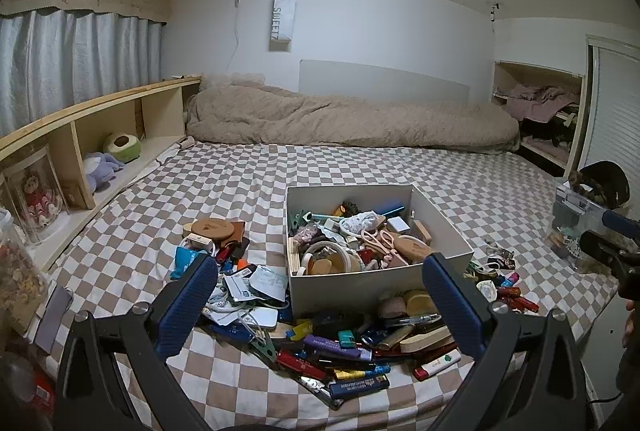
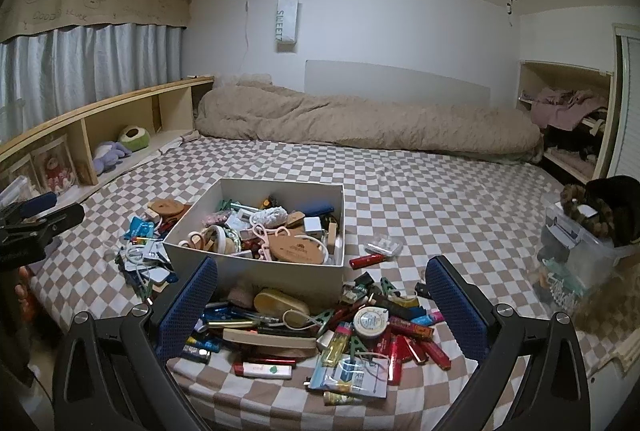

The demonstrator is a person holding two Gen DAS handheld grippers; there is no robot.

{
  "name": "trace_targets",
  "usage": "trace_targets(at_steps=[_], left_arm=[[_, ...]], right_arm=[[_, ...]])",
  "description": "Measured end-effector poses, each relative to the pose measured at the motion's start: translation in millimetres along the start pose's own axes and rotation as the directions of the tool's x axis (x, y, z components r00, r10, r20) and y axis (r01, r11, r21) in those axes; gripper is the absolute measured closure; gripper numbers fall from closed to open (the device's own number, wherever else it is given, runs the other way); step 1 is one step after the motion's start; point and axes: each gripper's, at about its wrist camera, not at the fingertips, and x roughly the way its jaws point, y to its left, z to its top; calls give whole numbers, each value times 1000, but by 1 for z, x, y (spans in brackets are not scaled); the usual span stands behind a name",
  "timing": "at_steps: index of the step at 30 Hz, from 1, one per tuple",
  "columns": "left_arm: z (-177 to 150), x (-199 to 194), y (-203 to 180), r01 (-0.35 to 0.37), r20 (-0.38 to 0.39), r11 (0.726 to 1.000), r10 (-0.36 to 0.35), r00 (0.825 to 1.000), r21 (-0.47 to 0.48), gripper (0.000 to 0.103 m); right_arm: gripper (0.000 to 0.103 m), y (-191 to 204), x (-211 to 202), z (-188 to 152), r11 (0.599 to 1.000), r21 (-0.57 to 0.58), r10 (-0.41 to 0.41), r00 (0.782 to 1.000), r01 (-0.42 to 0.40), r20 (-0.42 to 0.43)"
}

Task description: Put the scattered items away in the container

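White rectangular cardboard box [image 1: 376,281] sits on the checkered brown-and-white bedsheet [image 1: 360,167], straight ahead of both grippers and already heaped with odds and ends — pink plastic scissors [image 1: 380,239], a roll of tape [image 1: 328,255], wooden pieces. Left gripper [image 1: 320,295] hangs spread wide, nothing between its blue pads; right gripper [image 2: 322,295] likewise spread and empty.

Loose pile of lighters, pens and clips [image 1: 352,359] lies just below and between the left fingers, pressed against the near wall of the box.

Risks, as judged:
- Items overlap and touch, so a closing pinch may catch two at once, or flick a neighbour off the near bed edge.
- Red cylindrical lighters [image 2: 416,345] are smooth and round — likely to roll or squirt from the pads.
- Box contents reach near the rim; a drop onto the heap could slide back out.
- White charging cable [image 1: 236,307], left of the left gripper, may drag the packets tangled around it.
- Both grippers work one pile: collision possible.
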Motion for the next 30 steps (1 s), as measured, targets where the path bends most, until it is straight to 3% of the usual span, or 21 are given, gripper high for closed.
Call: trace_targets(at_steps=[30], left_arm=[[-4,-8,-15,4,8,1000,-5,1000,18,0]], right_arm=[[0,-3,4,-11,1000,15,27,999,-27,-37]])
